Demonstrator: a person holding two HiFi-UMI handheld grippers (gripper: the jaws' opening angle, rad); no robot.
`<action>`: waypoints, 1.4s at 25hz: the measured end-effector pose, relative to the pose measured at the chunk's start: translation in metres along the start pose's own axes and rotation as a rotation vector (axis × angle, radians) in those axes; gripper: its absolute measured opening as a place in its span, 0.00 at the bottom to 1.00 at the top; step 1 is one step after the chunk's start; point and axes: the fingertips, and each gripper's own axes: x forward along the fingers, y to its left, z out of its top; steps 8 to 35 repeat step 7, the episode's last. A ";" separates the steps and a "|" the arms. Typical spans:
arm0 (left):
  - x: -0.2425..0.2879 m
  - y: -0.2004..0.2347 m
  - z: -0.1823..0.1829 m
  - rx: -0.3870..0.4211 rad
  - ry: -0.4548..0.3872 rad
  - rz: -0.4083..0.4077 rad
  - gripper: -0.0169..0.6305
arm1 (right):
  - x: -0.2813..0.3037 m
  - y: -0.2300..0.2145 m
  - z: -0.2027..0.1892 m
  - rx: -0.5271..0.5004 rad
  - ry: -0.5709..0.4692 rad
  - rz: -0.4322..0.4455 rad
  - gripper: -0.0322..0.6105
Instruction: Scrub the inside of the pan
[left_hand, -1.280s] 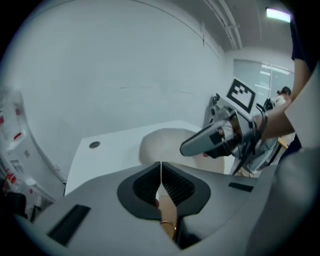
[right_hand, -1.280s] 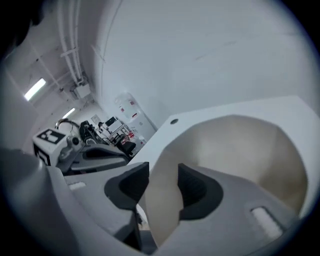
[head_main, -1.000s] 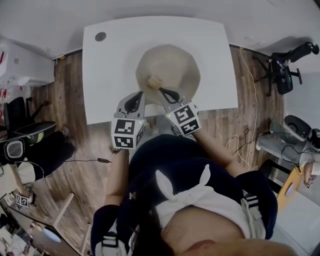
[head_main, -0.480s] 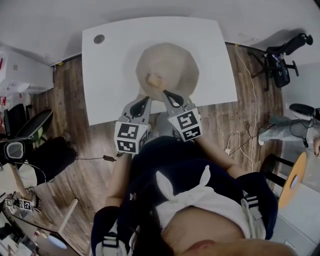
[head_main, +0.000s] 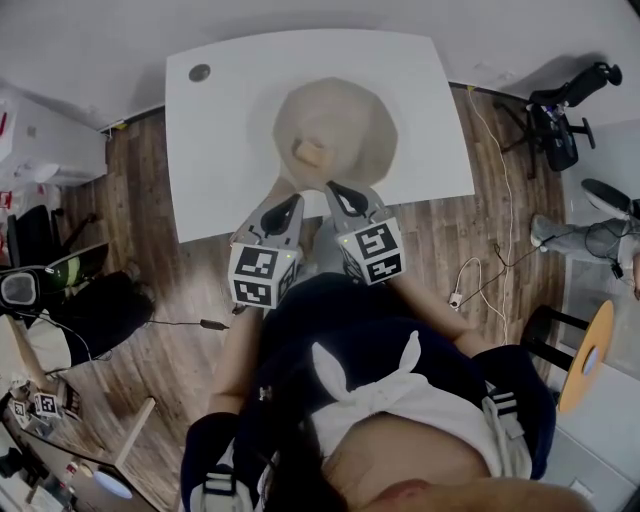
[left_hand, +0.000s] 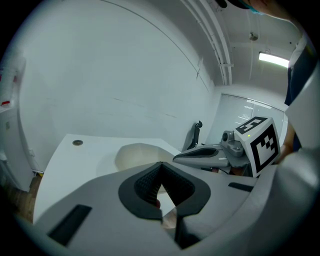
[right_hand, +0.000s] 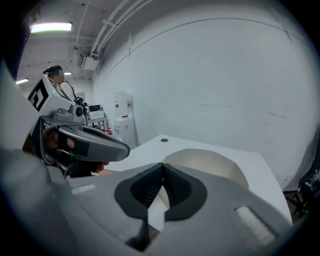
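On the white table (head_main: 215, 150) over wood floor (head_main: 150, 200) sits 1 pan (head_main: 355, 115).

Head view: above your head, facing steeply down onto the table (head_main: 220, 150).
Left gripper view: rides your left gripper (head_main: 293, 200), looking low along its jaws.
Right gripper view: likewise on your right gripper (head_main: 332, 188).
Shared: all three see the pan (head_main: 340, 120).
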 end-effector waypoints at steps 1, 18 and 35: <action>-0.001 -0.001 -0.001 0.000 -0.001 0.000 0.03 | -0.001 0.001 0.000 0.000 -0.002 0.001 0.05; -0.018 -0.010 -0.011 0.002 0.010 -0.017 0.03 | -0.011 0.018 -0.006 -0.001 0.011 0.003 0.05; -0.018 -0.010 -0.011 0.002 0.010 -0.017 0.03 | -0.011 0.018 -0.006 -0.001 0.011 0.003 0.05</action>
